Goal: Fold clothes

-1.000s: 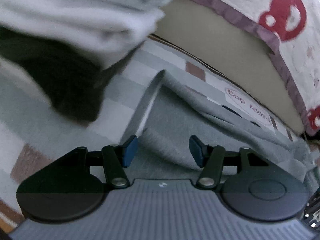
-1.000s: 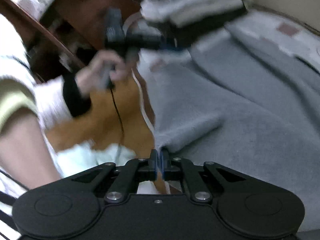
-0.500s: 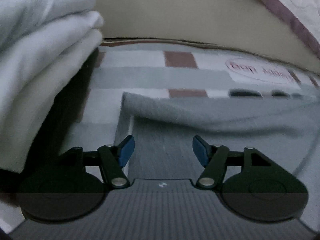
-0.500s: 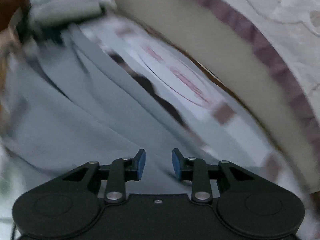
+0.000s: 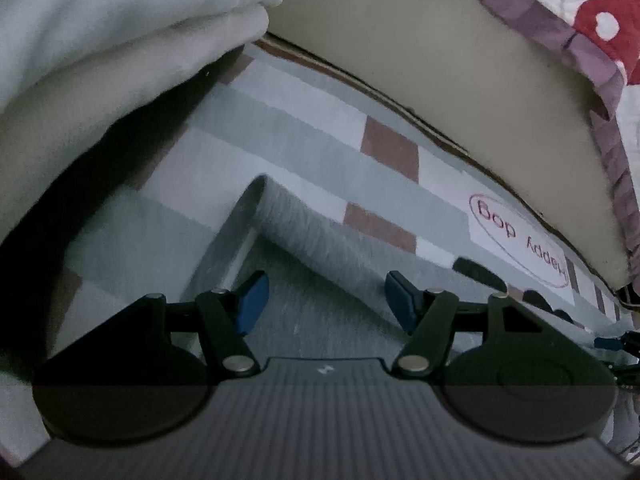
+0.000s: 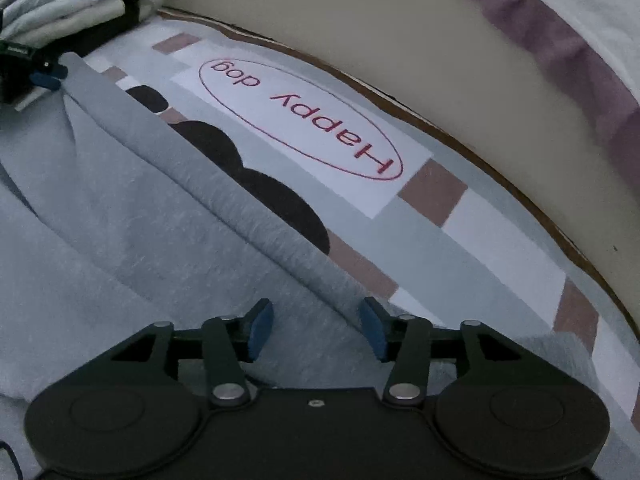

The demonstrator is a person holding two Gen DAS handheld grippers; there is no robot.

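Checked grey, white and brown bedding printed "Happy dog" covers the surface below a beige padded edge. From the left wrist, the left tool hangs with jaws apart over a folded corner of the grey fleece garment, nothing between them; a stack of folded pale clothes sits far left. From the right wrist, the right tool has jaws opening above the garment's far edge, gripping nothing.

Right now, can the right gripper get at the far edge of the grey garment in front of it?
Probably yes. The right gripper hangs just over the grey garment, its jaws opening with nothing pinched, and the folded edge runs right past its fingertips across the checked sheet. Nothing lies between.
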